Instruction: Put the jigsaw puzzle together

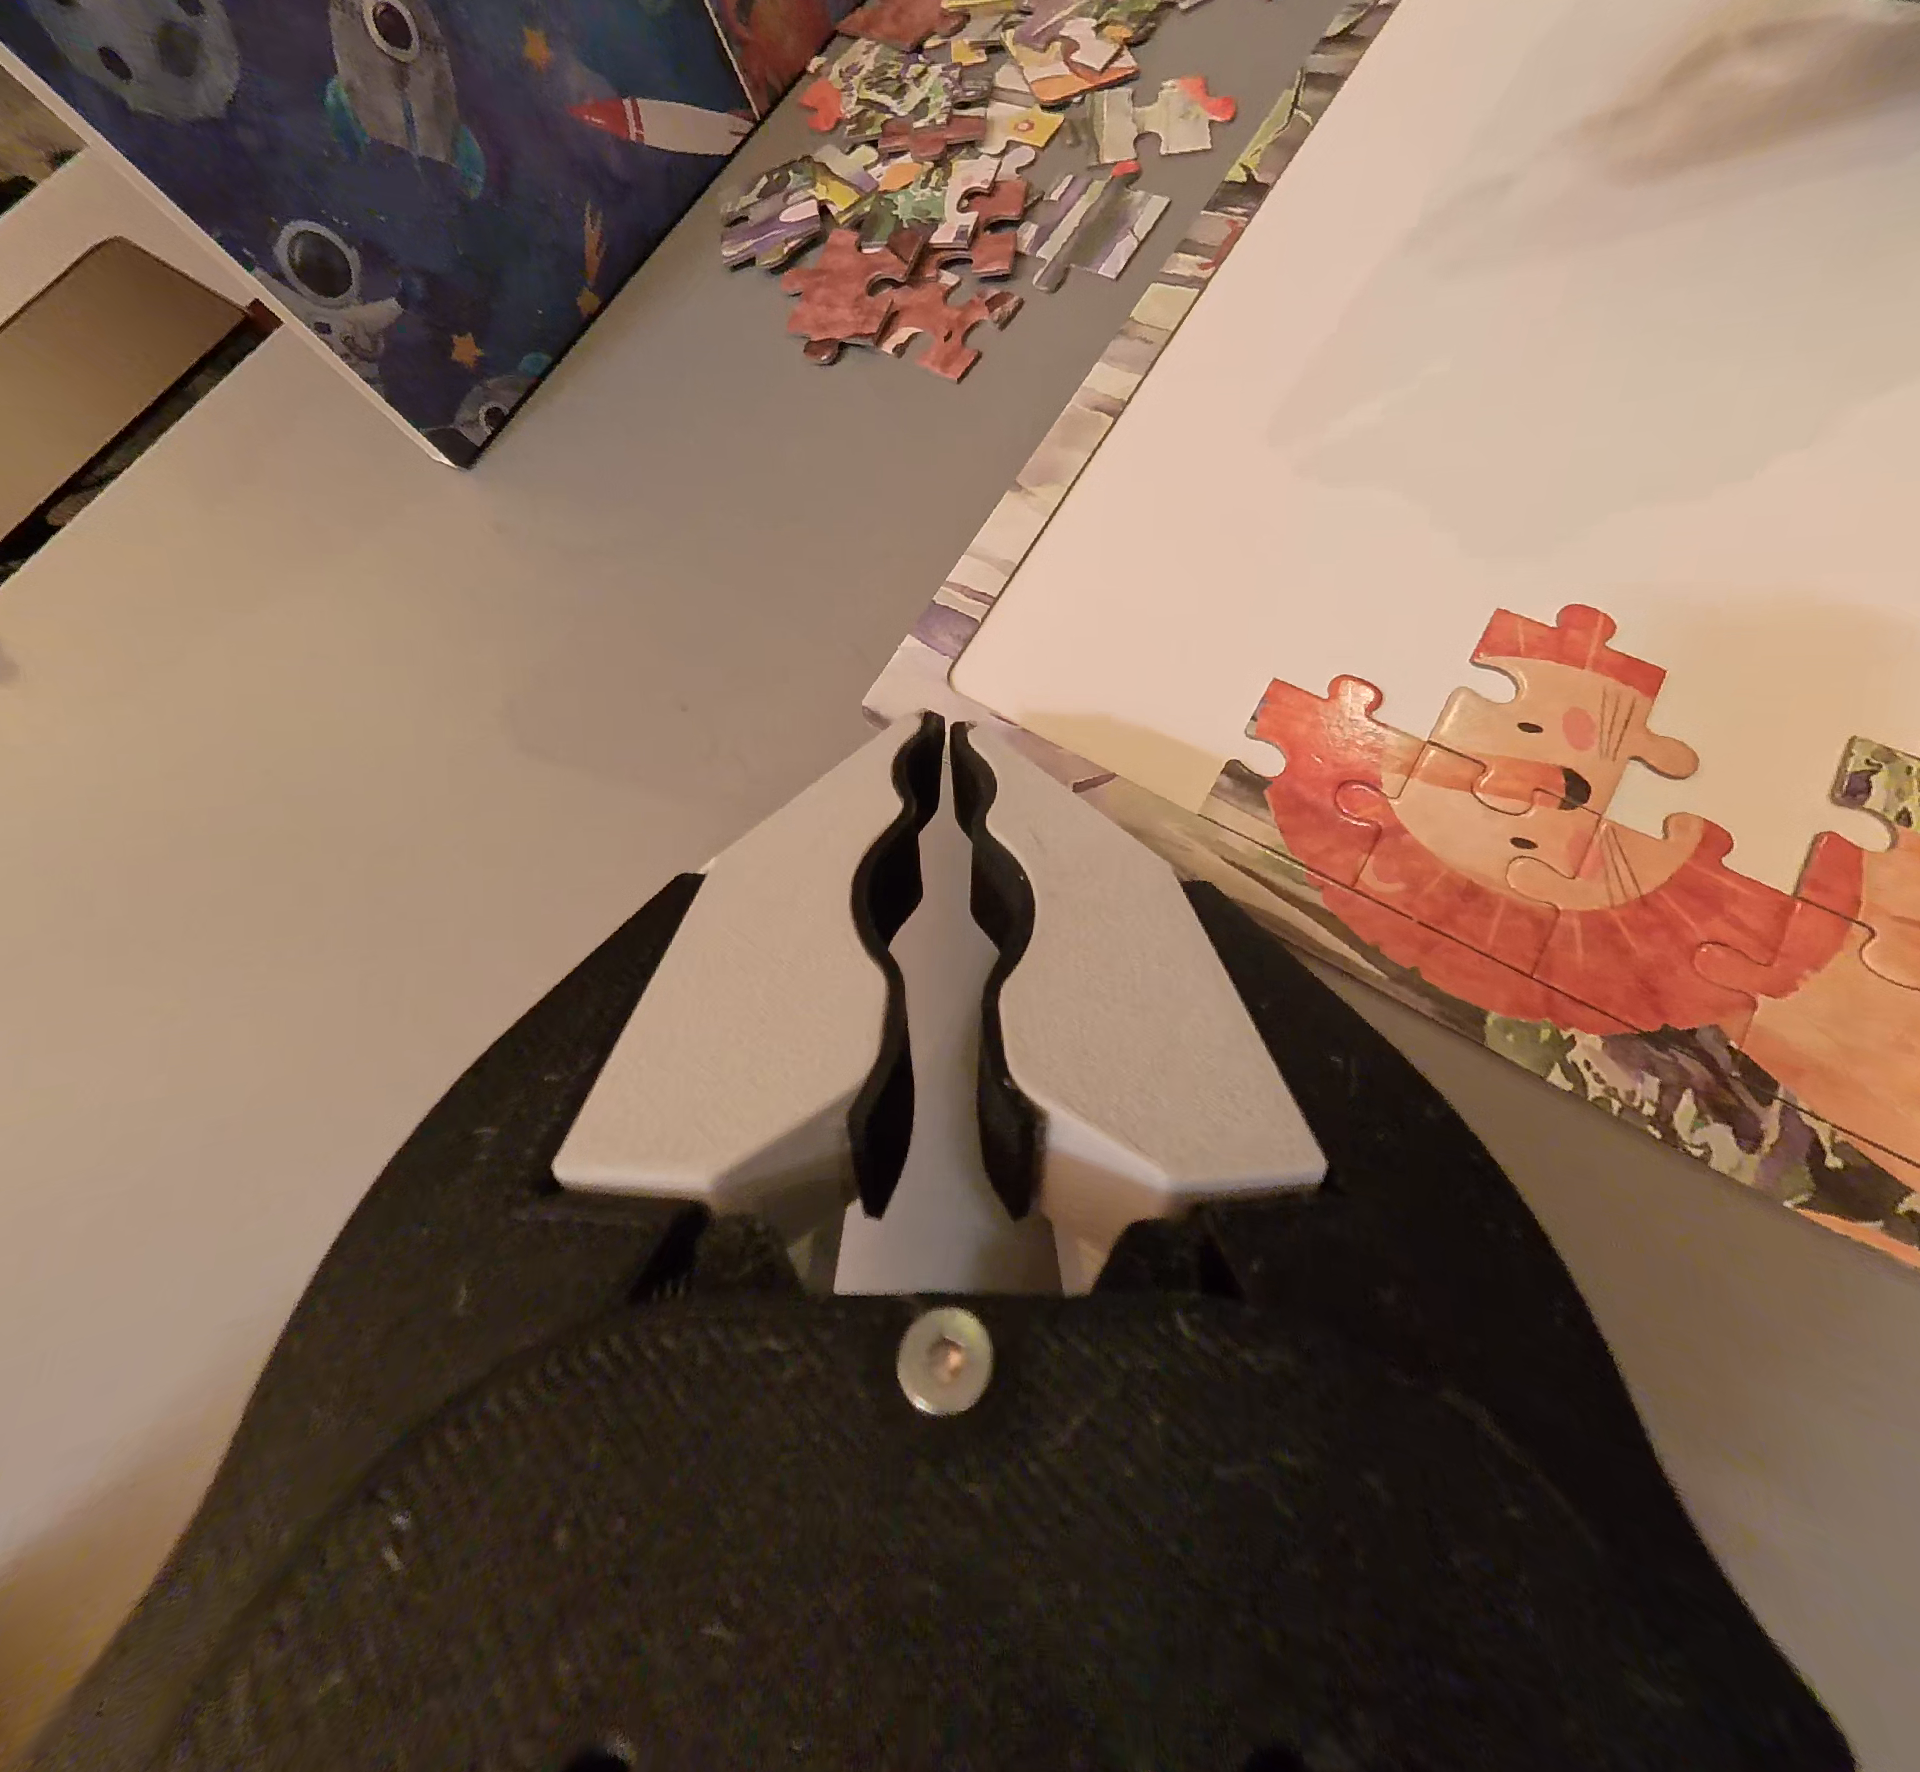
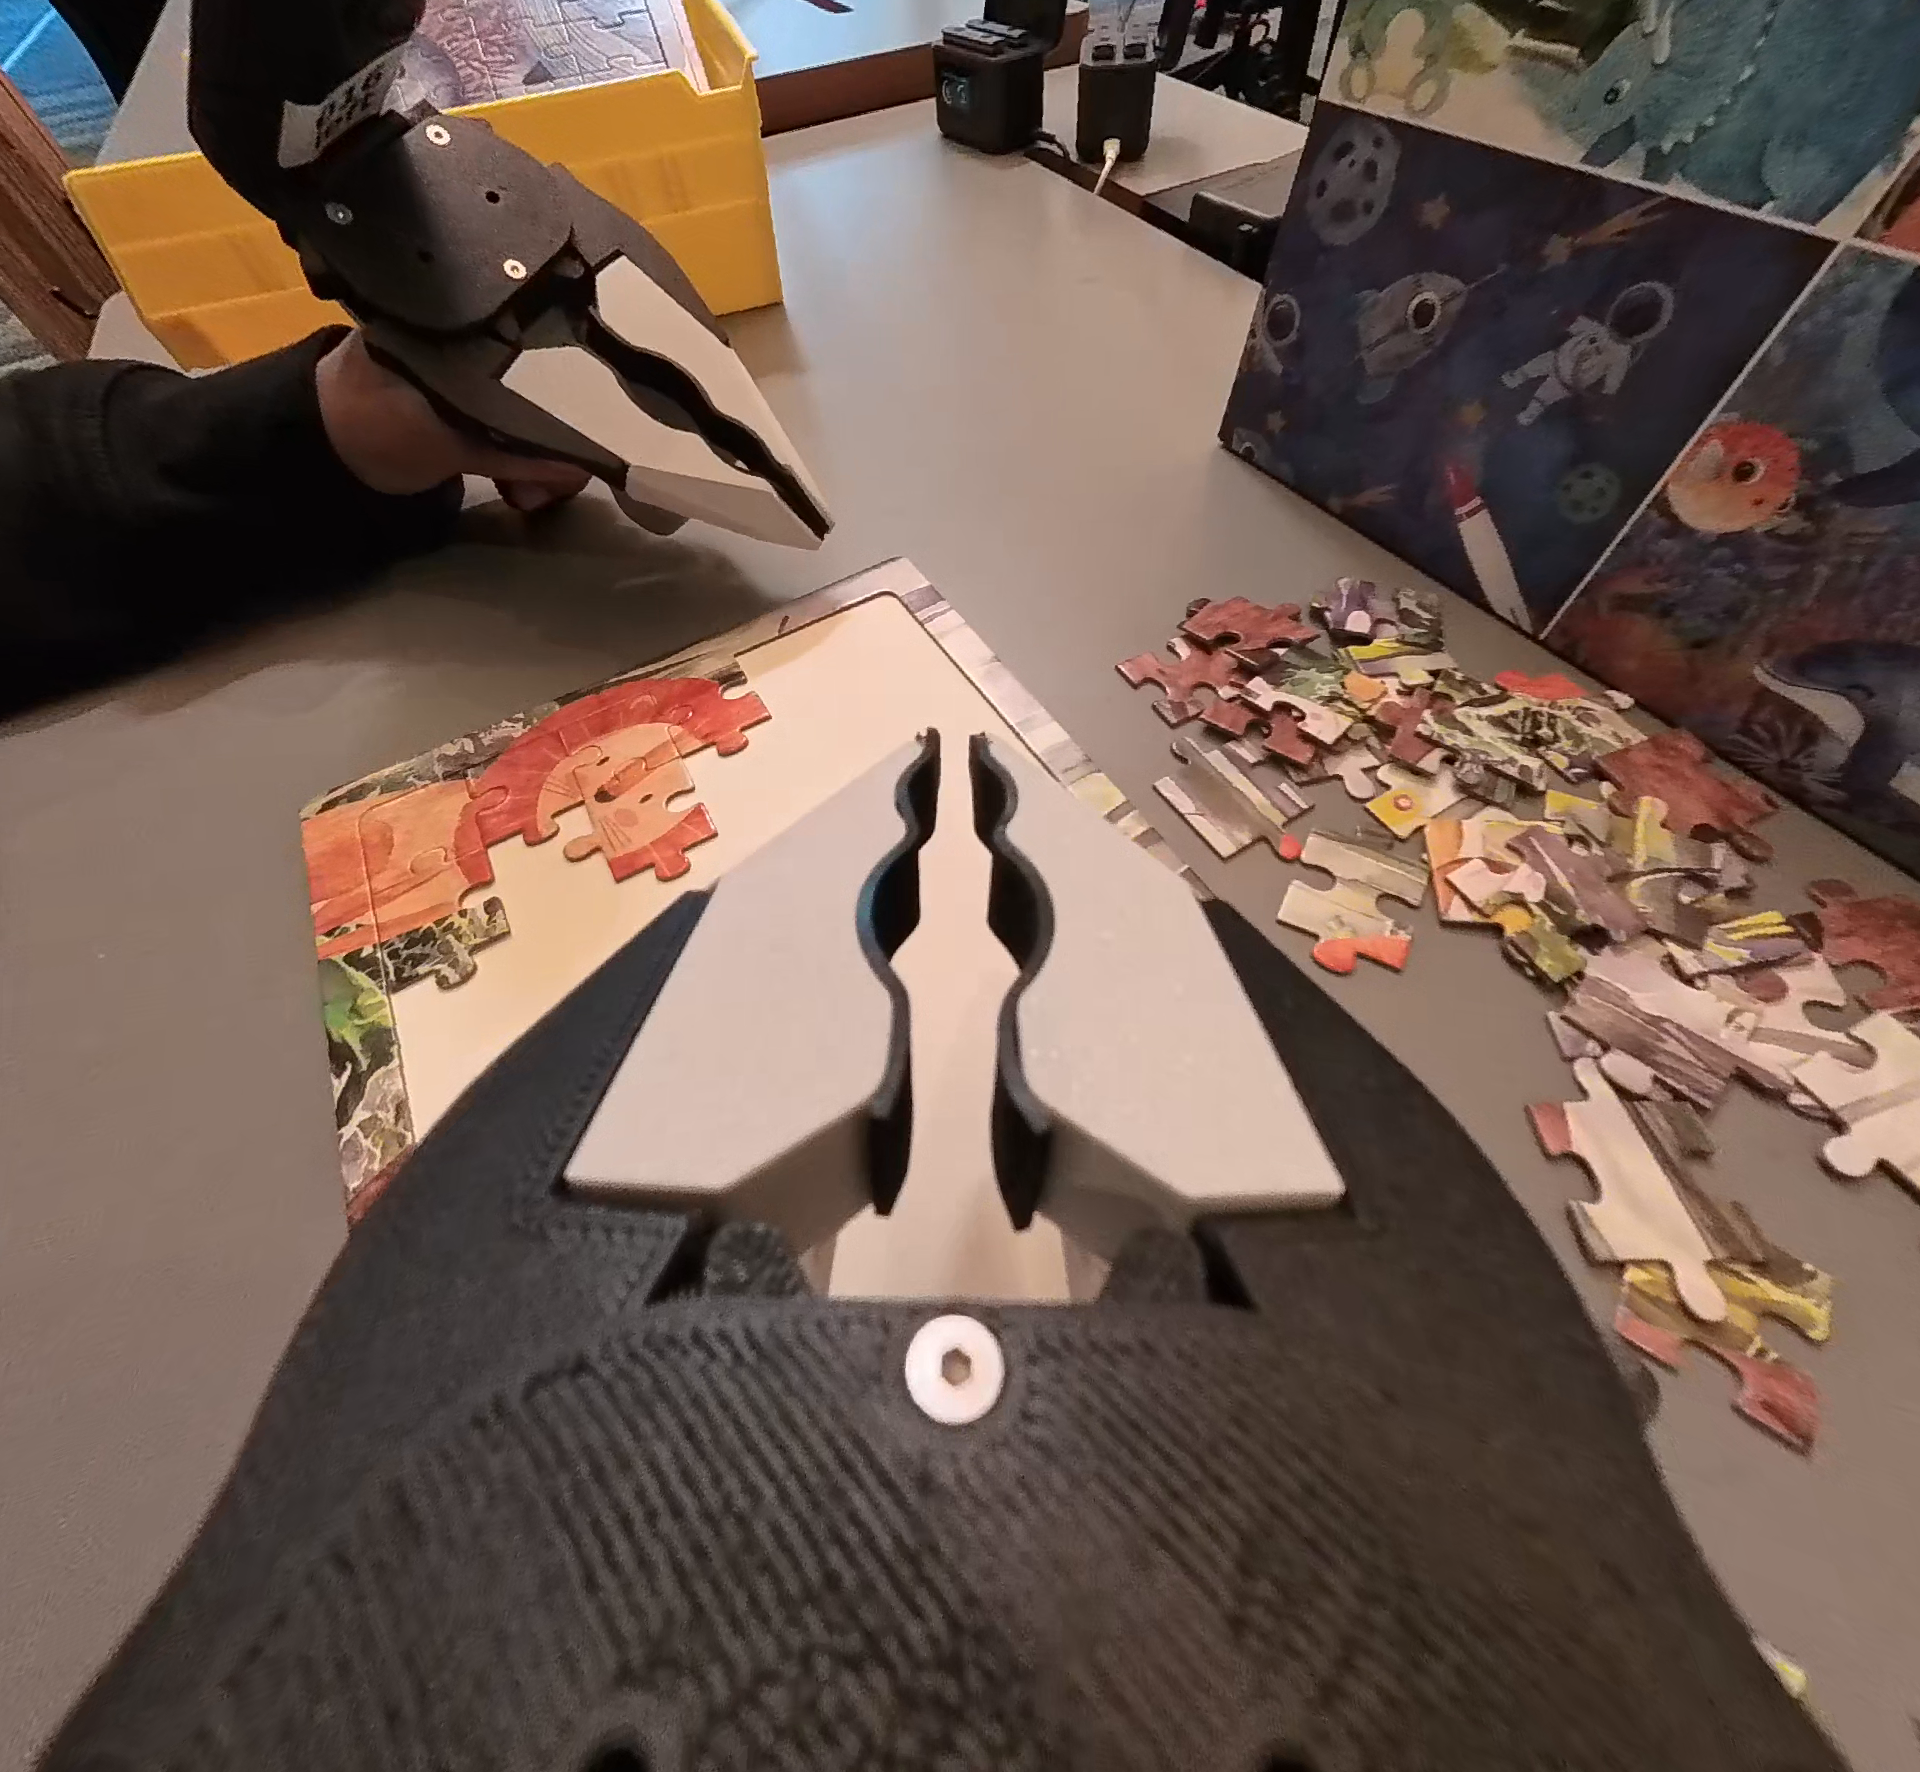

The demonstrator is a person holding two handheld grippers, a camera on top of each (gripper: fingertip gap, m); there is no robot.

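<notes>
Left wrist view: your left tool (image 1: 948, 735) is pinched nearly shut on nothing, its tips at the puzzle board's (image 1: 1507, 351) corner. Joined lion pieces (image 1: 1475, 849) fill the board's near edge; loose pieces (image 1: 966, 153) lie heaped beside it.

Right wrist view: your right tool (image 2: 954, 746) hangs slightly parted and empty over the board, the loose pile towards the surface's (image 2: 987, 434) right edge.

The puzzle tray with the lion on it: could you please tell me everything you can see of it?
The puzzle tray is a flat, cardboard-looking board lying on the grey table. It has a printed border around a pale recessed field, mostly bare. Joined pieces forming an orange lion fill one corner. Loose pieces lie beside it. The left gripper, shut, hovers at one corner; contact is unclear.
</notes>
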